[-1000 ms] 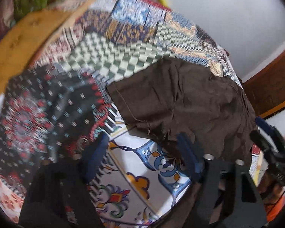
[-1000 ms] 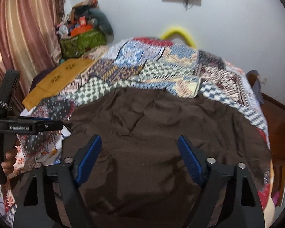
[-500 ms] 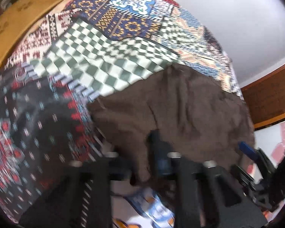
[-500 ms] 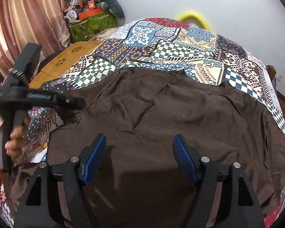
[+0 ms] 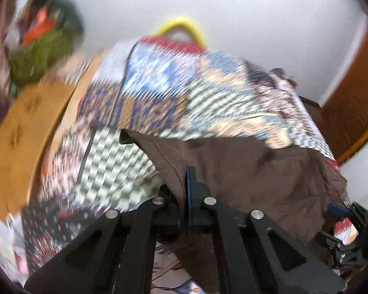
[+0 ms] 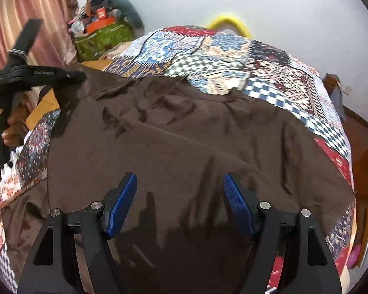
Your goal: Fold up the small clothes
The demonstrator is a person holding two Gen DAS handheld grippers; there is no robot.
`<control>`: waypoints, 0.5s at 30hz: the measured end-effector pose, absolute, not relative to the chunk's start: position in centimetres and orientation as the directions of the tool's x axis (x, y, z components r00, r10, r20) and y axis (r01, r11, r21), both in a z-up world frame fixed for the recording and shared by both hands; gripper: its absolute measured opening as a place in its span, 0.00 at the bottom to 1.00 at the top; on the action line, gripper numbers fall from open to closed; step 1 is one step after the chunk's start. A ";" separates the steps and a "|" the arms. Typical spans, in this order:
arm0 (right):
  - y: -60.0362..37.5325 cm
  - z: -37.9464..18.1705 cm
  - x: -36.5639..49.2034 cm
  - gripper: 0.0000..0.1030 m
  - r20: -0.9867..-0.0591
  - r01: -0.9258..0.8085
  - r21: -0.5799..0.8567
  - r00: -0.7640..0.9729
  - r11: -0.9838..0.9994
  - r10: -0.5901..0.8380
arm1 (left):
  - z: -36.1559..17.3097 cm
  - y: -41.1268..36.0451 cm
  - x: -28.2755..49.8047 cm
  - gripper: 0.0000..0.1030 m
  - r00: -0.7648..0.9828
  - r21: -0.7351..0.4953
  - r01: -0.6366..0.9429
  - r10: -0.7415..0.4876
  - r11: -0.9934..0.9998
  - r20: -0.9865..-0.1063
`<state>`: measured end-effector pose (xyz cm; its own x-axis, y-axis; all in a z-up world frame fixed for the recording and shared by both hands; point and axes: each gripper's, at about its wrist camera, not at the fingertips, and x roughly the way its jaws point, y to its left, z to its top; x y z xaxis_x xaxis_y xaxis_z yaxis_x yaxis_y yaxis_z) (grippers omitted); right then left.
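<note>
Nearest the lens, the left gripper (image 5: pixel 187 171) had gone from wide open a second earlier to pinched shut on the hemmed edge of the brown garment (image 6: pixel 184 147), lifting that edge off the patchwork bedspread (image 6: pixel 269 73). At six o'clock in its own view, the right gripper (image 6: pixel 180 191) stayed spread wide above the cloth, holding nothing. Farther off, the garment lay across the bed toward twelve o'clock. With one corner secured, the first fold looked ready to begin.

White wall (image 6: pixel 294 12), pink curtain (image 6: pixel 36 12), patchwork bedspread (image 6: pixel 269 73).
</note>
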<state>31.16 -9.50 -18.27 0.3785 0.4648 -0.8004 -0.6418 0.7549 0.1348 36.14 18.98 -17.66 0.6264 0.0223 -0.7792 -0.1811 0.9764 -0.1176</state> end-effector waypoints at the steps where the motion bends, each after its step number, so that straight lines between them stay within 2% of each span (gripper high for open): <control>1: -9.9 -18.2 31.2 0.68 -0.797 -0.634 0.144 0.381 0.760 0.469 | -16.9 17.7 36.1 0.03 0.643 -0.094 -0.146 0.022 0.985 -0.765; 5: -11.6 -17.6 31.1 0.68 -0.784 -0.610 0.159 0.400 0.776 0.475 | -15.9 11.0 35.7 0.03 0.678 -0.006 0.022 -0.020 1.000 -0.735; 7: -12.4 -17.2 31.1 0.68 -0.778 -0.603 0.164 0.407 0.780 0.478 | -17.0 7.8 35.5 0.03 0.652 0.015 0.105 -0.058 0.994 -0.756; 11: -13.7 -16.6 31.0 0.68 -0.771 -0.597 0.171 0.414 0.784 0.484 | -20.4 4.8 36.2 0.03 0.562 0.011 0.146 -0.074 0.989 -0.824; 14: -14.2 -16.2 30.8 0.68 -0.769 -0.603 0.166 0.417 0.781 0.485 | -22.2 5.1 36.4 0.12 0.498 -0.052 0.124 -0.107 0.991 -0.861; 15: -14.2 -16.0 30.7 0.68 -0.768 -0.605 0.164 0.418 0.780 0.486 | -22.2 5.3 36.3 0.20 0.487 -0.084 0.115 -0.129 0.990 -0.864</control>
<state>30.73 -14.21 -16.03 0.4184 0.4856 -0.7676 -0.6047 0.7795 0.1635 36.25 5.34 -22.17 0.4865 -0.1294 -0.8640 0.1145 0.9899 -0.0838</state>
